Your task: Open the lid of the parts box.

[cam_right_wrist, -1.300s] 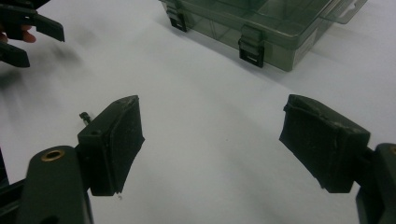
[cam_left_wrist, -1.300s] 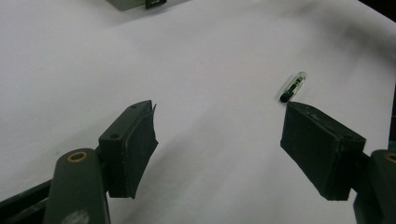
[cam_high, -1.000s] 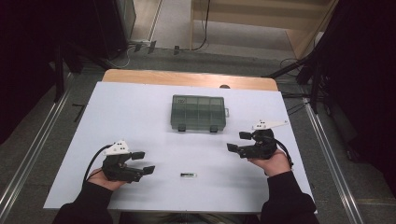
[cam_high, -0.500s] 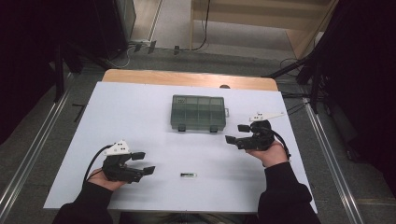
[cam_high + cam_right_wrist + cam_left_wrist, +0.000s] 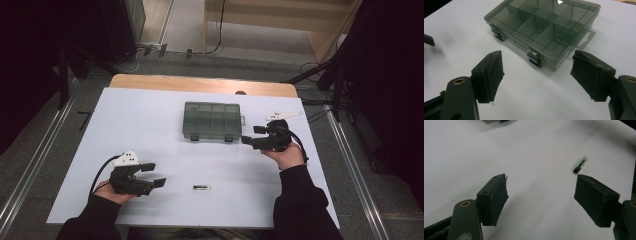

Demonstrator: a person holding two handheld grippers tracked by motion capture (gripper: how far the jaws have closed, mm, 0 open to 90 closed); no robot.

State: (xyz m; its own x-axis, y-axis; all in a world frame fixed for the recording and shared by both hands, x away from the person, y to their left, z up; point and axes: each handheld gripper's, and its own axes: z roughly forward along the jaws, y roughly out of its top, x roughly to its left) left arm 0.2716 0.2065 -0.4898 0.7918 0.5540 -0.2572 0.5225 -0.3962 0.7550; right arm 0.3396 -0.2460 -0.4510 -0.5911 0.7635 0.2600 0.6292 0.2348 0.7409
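While the smoky translucent plastic organiser box (image 5: 213, 121) lies shut and flat near the middle of the white table sheet (image 5: 150, 115), the right gripper (image 5: 251, 136) is brought up to its near right corner, jaws wide apart and nothing between them. Its jaws have just been closing slightly, with only bare sheet in the gap. Seen from the right gripper view, the box (image 5: 544, 27) sits just beyond the black pads (image 5: 489, 75), with its two front latches (image 5: 535, 60) facing the gripper; the approach from this side is probably chosen because the clasps must be reached before the lid can be lifted. The hang tab at the box's end points away to the right.

The left gripper (image 5: 154, 175) is held low over the sheet at the near left, jaws likewise spread and empty. A small dark capsule-like vial with a clear tip (image 5: 580, 165) lies on the sheet just ahead of its right pad (apart from it, not touched), well short of the box. It is judged that this hand is parked beside the vial so that the piece can be picked up once a compartment is open.
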